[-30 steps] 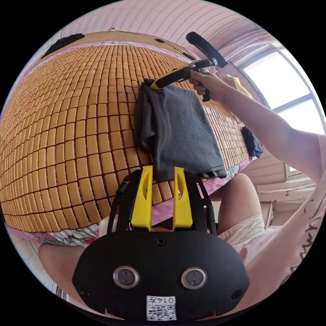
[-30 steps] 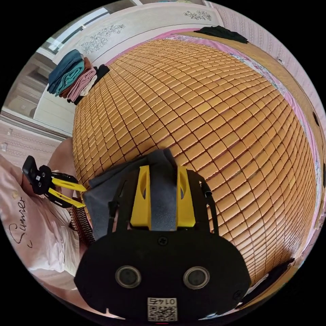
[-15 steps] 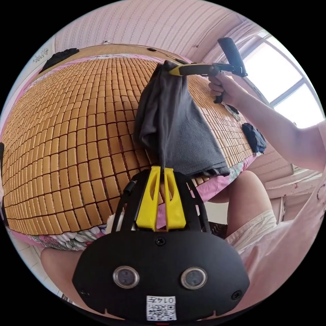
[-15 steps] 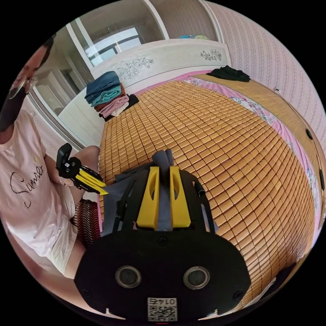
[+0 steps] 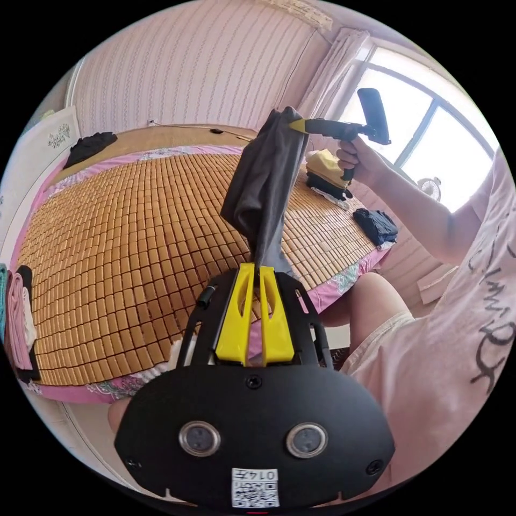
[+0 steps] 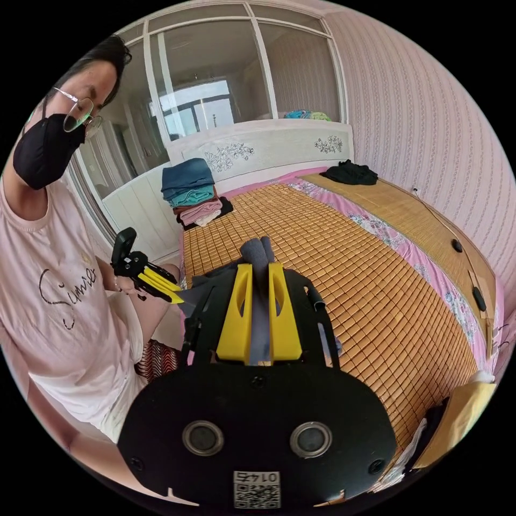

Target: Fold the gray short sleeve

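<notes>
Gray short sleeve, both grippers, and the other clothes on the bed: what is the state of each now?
gray short sleeve: lifted off the bamboo mat, hanging between both grippers
left gripper: shut on the shirt's lower end
right gripper: shut on its upper end
stack of clothes: folded, by the headboard
black garment: crumpled, unfolded

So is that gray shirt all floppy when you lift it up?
Probably very floppy: the gray shirt hangs in soft folds between the left gripper and right gripper. It also looks light, and it would likely slump if released.
</notes>
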Action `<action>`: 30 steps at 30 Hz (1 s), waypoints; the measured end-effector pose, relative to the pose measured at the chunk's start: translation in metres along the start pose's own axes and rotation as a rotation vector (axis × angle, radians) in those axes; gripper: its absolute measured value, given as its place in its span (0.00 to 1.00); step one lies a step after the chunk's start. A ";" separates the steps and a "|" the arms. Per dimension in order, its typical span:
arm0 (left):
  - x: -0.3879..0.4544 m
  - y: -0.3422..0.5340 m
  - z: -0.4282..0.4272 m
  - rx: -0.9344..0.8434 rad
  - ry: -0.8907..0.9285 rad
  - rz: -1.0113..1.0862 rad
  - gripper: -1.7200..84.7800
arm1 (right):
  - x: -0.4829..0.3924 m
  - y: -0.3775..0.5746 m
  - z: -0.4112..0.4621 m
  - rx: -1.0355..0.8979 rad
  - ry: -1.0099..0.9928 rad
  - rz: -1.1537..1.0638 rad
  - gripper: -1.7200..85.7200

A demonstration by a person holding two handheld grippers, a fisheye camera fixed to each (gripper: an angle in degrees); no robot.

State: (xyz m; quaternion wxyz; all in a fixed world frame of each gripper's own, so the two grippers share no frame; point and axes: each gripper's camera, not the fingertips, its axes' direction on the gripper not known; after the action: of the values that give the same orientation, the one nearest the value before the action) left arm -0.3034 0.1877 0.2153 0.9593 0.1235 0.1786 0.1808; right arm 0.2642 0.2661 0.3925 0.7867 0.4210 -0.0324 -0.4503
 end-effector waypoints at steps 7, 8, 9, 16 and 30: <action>0.009 0.054 -0.114 0.209 -0.190 -0.067 0.01 | -0.093 -0.091 -0.012 0.131 -0.068 -0.268 0.07; 0.009 0.068 -0.137 0.254 -0.230 -0.092 0.01 | -0.112 -0.112 -0.008 0.152 -0.083 -0.318 0.07; 0.010 0.081 -0.161 0.300 -0.282 -0.117 0.01 | -0.121 -0.122 -0.005 0.160 -0.092 -0.342 0.07; -0.019 0.134 -0.292 0.415 -0.511 -0.169 0.01 | -0.221 -0.270 0.084 0.161 -0.203 -0.486 0.07; -0.156 0.210 -0.333 0.528 -0.739 -0.775 0.11 | -0.249 -0.340 0.335 -0.218 -0.109 -0.225 0.12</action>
State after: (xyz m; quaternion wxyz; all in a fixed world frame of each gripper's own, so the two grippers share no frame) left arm -0.6314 0.3740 0.0237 0.8907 0.3382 -0.0962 -0.2881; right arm -0.2591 0.1556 0.4539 0.7695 0.3089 0.0212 -0.5586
